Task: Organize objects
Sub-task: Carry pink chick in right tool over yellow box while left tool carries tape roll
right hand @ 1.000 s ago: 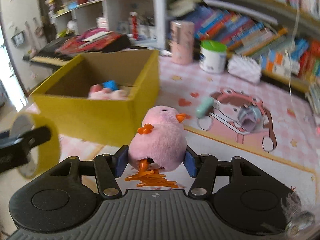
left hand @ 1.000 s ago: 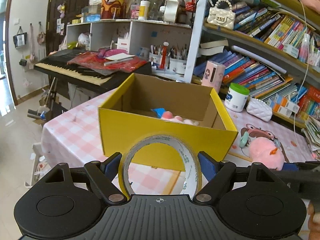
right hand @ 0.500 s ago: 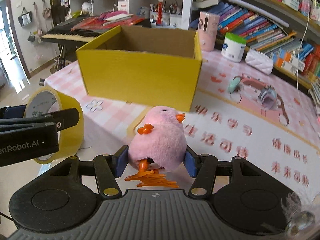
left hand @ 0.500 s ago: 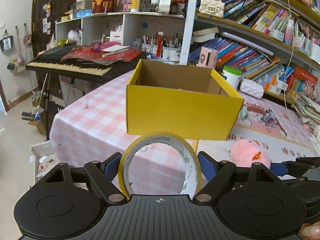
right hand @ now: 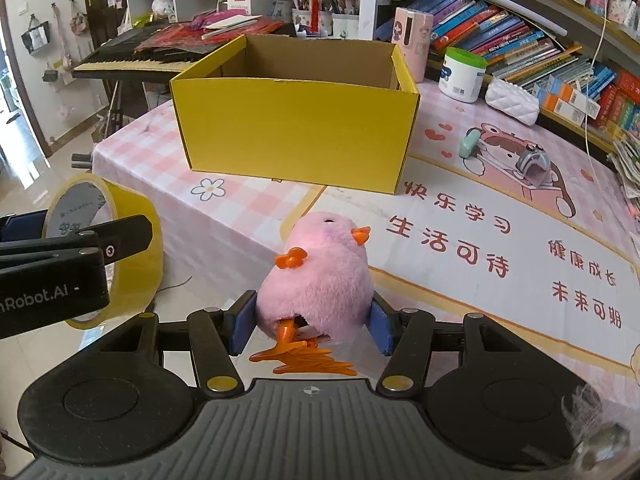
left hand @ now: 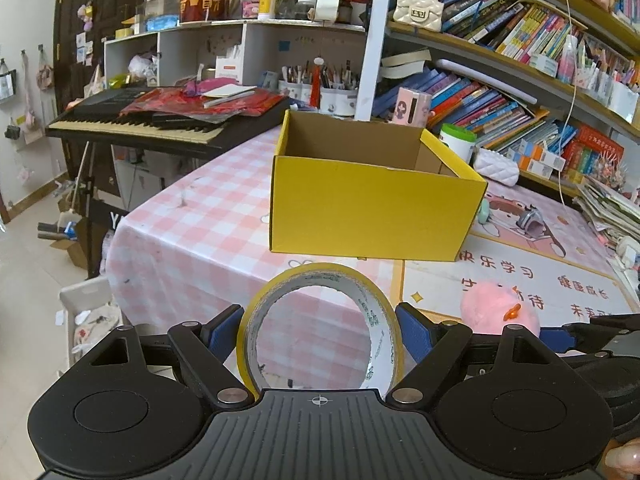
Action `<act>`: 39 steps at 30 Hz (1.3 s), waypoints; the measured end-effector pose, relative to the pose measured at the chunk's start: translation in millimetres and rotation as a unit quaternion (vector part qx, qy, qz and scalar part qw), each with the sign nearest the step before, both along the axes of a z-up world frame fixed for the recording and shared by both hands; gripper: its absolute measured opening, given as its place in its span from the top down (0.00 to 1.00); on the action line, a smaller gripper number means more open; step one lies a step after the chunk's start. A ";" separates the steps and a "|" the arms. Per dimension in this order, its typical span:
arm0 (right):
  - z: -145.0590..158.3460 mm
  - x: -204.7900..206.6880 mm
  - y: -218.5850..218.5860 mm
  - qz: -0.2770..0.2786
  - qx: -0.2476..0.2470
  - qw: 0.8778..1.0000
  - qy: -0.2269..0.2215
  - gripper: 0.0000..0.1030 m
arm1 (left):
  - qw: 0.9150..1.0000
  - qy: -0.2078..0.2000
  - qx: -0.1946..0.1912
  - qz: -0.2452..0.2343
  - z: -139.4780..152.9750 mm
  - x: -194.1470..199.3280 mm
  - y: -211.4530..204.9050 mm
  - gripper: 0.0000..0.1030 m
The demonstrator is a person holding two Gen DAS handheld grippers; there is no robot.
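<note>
Both grippers loaded, short of the yellow cardboard box (right hand: pixel 294 120).
Left gripper (left hand: pixel 320 332) fingers clamp a tape roll (left hand: pixel 320 320) off the worktop (left hand: pixel 224 240) edge; right gripper (right hand: pixel 312 320) fingers squeeze a pink plush chick (right hand: pixel 320 276) above it.

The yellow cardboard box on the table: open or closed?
Open. The yellow cardboard box has no lid; its brown inner walls show from above.

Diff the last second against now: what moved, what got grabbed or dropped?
Both claws pulled back from the yellow box, which now sits farther off, its contents out of sight. Nothing was grabbed or released: the left claw stays shut on the tape roll, the right claw on the pink chick.
</note>
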State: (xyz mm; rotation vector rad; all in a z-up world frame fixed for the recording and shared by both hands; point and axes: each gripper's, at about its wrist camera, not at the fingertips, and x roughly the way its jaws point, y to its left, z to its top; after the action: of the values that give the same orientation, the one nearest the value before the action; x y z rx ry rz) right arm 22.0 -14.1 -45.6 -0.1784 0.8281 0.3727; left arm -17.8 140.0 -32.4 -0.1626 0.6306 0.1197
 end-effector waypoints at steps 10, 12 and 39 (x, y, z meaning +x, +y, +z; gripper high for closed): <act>4.9 -4.7 9.0 0.004 -0.006 1.000 -0.004 0.47 | 1.000 -0.007 -0.007 0.004 1.5 -7.8 8.7 0.20; 5.7 -5.1 10.6 0.005 -0.007 1.000 -0.004 0.47 | 1.000 -0.008 -0.007 0.005 2.0 -9.0 10.1 0.20; 73.7 64.6 22.0 0.003 0.044 0.990 -0.133 0.47 | 0.992 -0.122 0.029 0.003 63.9 52.7 17.5 0.20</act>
State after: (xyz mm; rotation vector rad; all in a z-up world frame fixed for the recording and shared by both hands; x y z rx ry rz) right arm 86.6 7.8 28.1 -0.1441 0.5477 0.3808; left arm 35.0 157.4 31.5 -0.1201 0.3818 0.1220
